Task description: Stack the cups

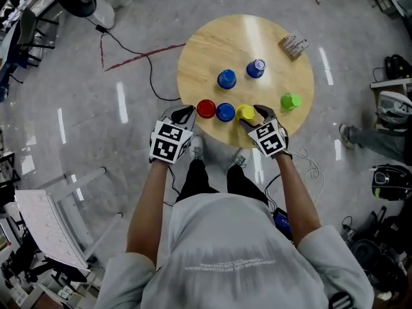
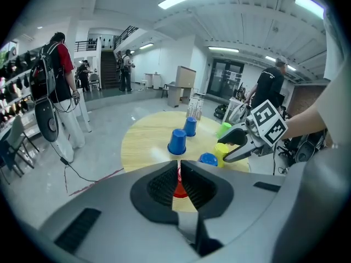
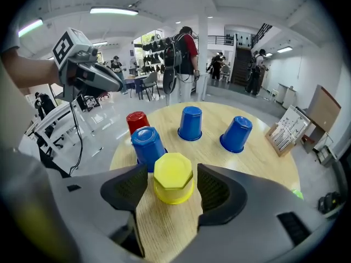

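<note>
No stacking yet: six cups (image 1: 226,79) stand apart on the surface (image 1: 257,37), right gripper (image 3: 173,193) open around, seemingly not touching, the near-edge yellow cup (image 3: 173,171), left gripper (image 2: 179,181) closed, empty.

Smooth plastic yellow cup (image 3: 173,178) and blue cup (image 3: 147,145) stand on a pale wood-grain surface (image 3: 164,229); matt grey plastic right hand-held gripper (image 3: 171,175), ribbed pads (image 3: 214,190); polished floor (image 1: 96,108) glints.
</note>
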`<state>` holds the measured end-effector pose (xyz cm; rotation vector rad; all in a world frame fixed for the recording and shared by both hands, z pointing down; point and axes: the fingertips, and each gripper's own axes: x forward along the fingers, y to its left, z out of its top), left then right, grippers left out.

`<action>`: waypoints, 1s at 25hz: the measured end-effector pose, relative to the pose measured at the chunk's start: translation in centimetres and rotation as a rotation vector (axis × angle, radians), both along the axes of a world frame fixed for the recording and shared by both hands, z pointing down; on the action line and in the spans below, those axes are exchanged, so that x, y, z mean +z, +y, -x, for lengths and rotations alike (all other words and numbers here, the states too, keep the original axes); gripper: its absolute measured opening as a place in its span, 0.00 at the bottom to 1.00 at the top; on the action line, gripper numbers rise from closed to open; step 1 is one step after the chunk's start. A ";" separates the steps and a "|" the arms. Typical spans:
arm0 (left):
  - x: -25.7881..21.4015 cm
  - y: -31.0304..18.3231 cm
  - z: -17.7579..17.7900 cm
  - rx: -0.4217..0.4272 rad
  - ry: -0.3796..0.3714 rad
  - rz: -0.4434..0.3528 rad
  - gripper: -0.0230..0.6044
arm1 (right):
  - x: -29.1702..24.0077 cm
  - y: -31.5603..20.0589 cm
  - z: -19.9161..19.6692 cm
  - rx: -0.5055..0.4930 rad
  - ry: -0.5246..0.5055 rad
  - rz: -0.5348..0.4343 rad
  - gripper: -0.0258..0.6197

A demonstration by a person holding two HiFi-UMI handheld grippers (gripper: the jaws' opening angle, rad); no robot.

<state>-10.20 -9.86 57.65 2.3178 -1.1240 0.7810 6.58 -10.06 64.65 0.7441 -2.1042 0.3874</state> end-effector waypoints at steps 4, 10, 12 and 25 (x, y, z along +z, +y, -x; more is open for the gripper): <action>-0.5 -1.3 -0.4 0.002 -0.019 -0.019 0.09 | -0.7 0.7 -0.5 0.017 -0.054 0.036 0.55; -1.7 -4.0 -1.6 0.037 -0.062 -0.070 0.27 | -3.9 -0.2 -4.0 0.147 -0.090 -0.049 0.55; -1.9 -4.9 -2.5 0.076 -0.065 -0.066 0.28 | -5.7 -0.9 -4.8 0.187 -0.110 -0.079 0.55; 1.7 -10.9 -10.3 0.372 -0.110 0.006 0.35 | -9.6 -2.3 -8.4 0.292 -0.131 -0.157 0.54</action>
